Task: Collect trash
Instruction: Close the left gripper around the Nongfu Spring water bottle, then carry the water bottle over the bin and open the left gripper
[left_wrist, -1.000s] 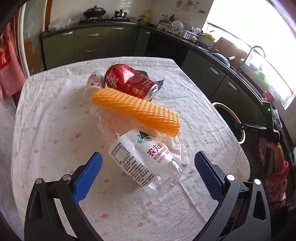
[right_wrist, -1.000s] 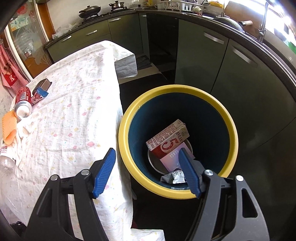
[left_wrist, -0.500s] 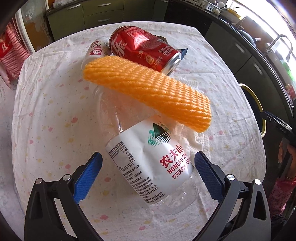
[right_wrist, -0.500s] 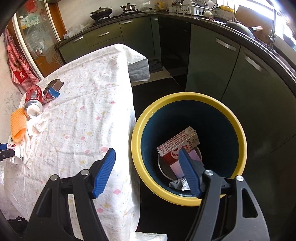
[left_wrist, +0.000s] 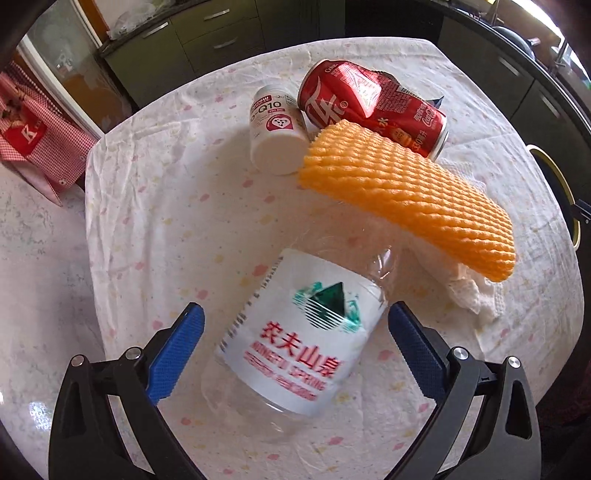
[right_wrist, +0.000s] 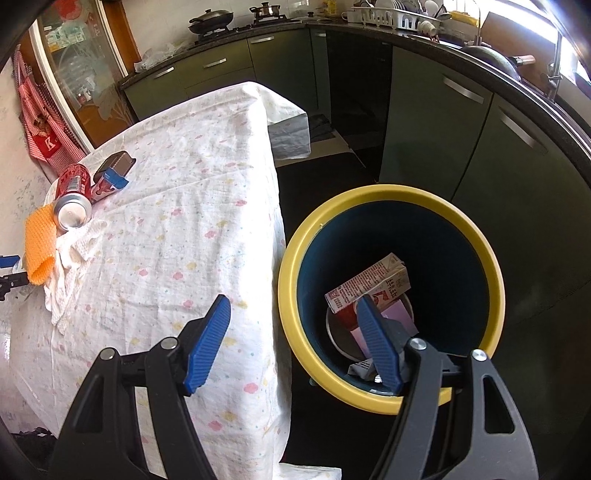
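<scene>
A clear plastic bottle (left_wrist: 295, 339) is lying on the table (left_wrist: 155, 206), sitting between the wide-open left tongs (left_wrist: 293, 345), whose pads are not touching it. At its 1 o'clock, an orange foam net (left_wrist: 406, 195) is resting over it. The right tongs (right_wrist: 295, 343) are hanging spread and empty beside the yellow-rimmed bin (right_wrist: 495, 284).

Left wrist view looks closely down at the table (left_wrist: 155, 206); right looks from its edge, sharing the tablecloth (right_wrist: 192, 206).
</scene>
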